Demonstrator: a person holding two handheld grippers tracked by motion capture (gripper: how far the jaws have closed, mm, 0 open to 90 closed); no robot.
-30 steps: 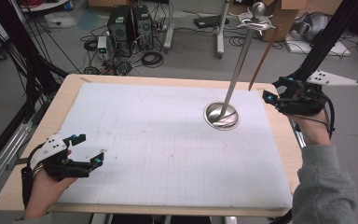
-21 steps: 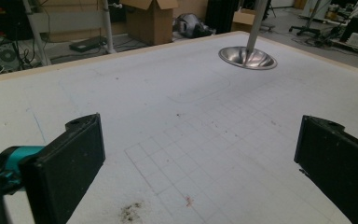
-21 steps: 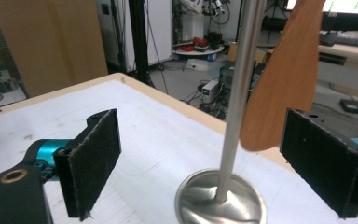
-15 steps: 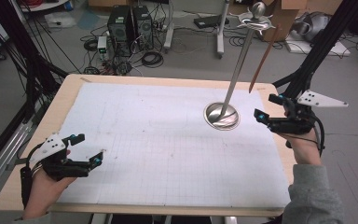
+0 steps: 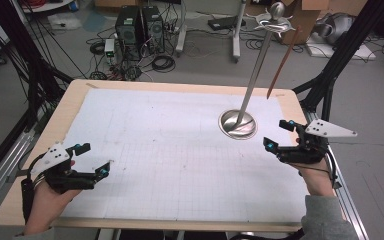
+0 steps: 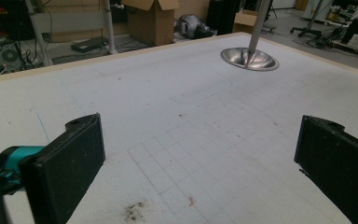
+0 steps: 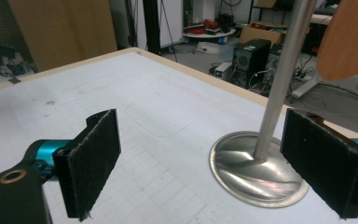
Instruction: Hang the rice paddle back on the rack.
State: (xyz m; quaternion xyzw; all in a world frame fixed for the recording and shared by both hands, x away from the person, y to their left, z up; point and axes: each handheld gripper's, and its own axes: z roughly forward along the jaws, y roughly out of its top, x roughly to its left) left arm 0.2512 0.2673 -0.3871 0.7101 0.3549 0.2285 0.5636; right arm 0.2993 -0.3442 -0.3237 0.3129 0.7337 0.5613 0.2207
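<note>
Steel stand on the gridded mat, right side of table; right gripper nearest it.

Round base sits flat on mat; thin pole rises tilted from it, a wooden piece hanging beside the pole. Right gripper just right of the base, jaws spread wide, nothing between them, not touching the stand. Left gripper well apart at the near left corner, jaws likewise spread and empty, low over the mat.

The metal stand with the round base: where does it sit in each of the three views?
High view: metal stand, right of centre.
Left gripper view: upper right, far off.
Right gripper view: lower right, close by its jaws.
Shared landmark: the gridded white mat.
</note>
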